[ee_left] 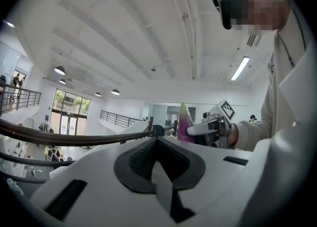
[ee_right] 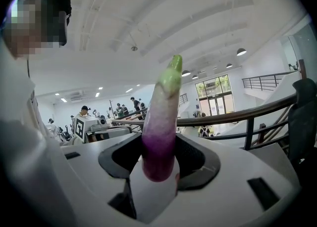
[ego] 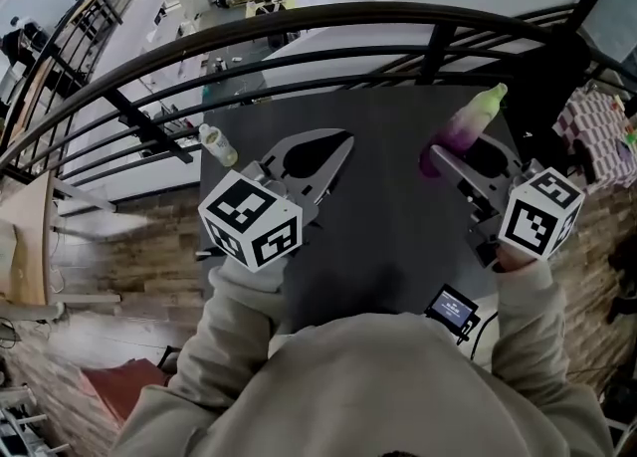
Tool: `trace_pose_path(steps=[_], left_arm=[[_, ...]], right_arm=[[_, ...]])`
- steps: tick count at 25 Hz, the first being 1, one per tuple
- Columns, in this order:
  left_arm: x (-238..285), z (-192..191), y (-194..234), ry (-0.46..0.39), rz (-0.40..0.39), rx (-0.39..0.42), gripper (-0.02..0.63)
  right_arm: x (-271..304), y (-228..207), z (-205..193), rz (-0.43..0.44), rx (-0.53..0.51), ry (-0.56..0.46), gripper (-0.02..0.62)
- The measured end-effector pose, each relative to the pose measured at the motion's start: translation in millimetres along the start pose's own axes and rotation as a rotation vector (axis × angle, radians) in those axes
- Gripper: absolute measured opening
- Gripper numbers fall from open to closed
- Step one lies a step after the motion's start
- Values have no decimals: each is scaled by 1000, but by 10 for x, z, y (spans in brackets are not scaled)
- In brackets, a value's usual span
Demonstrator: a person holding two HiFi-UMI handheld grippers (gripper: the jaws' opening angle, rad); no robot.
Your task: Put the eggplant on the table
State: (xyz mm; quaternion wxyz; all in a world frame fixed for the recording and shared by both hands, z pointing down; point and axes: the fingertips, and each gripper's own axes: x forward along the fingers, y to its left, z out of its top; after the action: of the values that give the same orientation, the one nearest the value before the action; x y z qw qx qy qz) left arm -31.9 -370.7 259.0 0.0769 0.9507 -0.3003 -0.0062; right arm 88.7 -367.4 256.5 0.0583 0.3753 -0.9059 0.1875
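Note:
The eggplant point(ego: 468, 124) is long, purple at the base, pale and green at the tip. My right gripper point(ego: 466, 152) is shut on its purple end and holds it in the air over the right far part of the dark table point(ego: 388, 236). Its green tip points away towards the railing. In the right gripper view the eggplant point(ee_right: 161, 122) stands up between the jaws of that gripper point(ee_right: 159, 148). My left gripper point(ego: 338, 146) hovers over the table's left part, shut with nothing in it. In the left gripper view, the eggplant point(ee_left: 184, 122) shows beyond the left gripper point(ee_left: 157, 141).
A curved black railing point(ego: 299, 27) runs just beyond the table, with a lower floor below it. A plastic bottle point(ego: 217, 143) lies at the table's far left corner. A small device with a screen point(ego: 453, 308) sits near the front edge. Patterned cloth point(ego: 597, 126) lies at right.

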Motion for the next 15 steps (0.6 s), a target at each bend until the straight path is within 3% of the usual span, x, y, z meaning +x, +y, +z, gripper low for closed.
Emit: trace_pose_path(steps=[15], left_arm=[[-192,-133,-116,-14,38,-66,5]], right_arm=[[-3,116,-269,32,29,55,221]])
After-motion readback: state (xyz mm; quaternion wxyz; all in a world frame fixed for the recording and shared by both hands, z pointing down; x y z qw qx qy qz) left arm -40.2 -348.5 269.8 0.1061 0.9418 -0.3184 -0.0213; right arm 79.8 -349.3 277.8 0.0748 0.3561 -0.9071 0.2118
